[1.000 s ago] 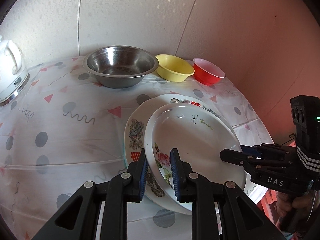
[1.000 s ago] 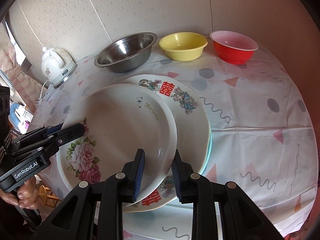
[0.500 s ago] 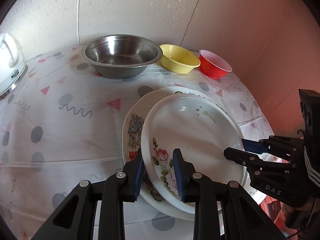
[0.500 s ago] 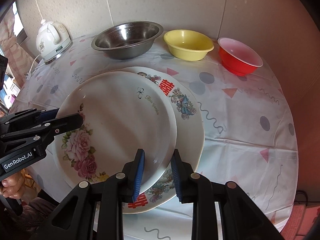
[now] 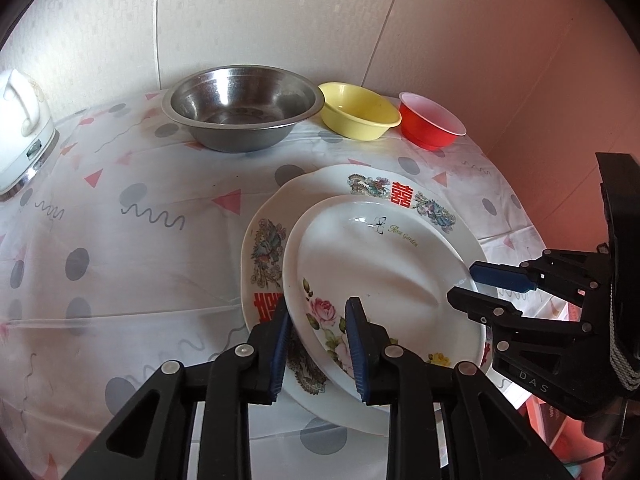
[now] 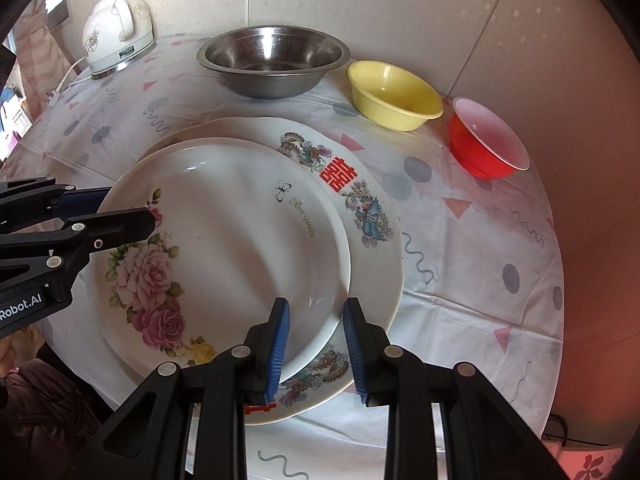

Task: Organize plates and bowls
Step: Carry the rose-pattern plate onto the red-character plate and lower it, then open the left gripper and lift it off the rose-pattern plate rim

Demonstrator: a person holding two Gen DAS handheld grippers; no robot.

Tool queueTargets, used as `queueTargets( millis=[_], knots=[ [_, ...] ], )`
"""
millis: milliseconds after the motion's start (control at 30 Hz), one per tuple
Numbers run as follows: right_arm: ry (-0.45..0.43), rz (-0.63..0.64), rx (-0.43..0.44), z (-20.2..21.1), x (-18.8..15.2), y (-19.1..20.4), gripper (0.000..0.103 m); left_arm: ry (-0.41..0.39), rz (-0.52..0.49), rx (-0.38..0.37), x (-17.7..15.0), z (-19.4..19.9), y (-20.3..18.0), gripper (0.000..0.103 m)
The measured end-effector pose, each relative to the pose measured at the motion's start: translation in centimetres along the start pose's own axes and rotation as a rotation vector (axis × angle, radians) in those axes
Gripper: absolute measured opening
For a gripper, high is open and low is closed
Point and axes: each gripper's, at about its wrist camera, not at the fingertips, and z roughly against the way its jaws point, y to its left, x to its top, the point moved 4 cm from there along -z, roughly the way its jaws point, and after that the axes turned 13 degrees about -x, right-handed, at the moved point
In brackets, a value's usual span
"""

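The rose plate (image 6: pixel 224 240), stiff, glossy, probably breakable, lies on the dragon plate (image 6: pixel 372 216) before the steel bowl (image 6: pixel 272 60), rim straddled by 2 narrow grippers, left (image 5: pixel 316 344) and right (image 6: pixel 316 344).

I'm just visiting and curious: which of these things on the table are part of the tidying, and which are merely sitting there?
Part of the job:
rose plate
larger plate under it
steel bowl
yellow bowl
red bowl

Just lying about:
white kettle
patterned tablecloth
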Motion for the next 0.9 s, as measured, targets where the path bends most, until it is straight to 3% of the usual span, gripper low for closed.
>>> queueTargets(
  millis=[333, 667, 900],
  knots=[
    [-0.028, -0.105, 0.042, 0.41, -0.48, -0.93, 0.029, 0.023, 0.007, 0.020, -0.18, 0.13, -0.15, 0.028],
    [-0.047, -0.038, -0.041, 0.53, -0.54, -0.39, 0.029, 0.052, 0.035, 0.024, -0.46, 0.52, -0.39, 0.031],
    [-0.052, -0.027, -0.047, 0.59, -0.66, -0.30, 0.029, 0.060, 0.033, 0.013, -0.79, 0.50, -0.74, 0.032]
  ],
)
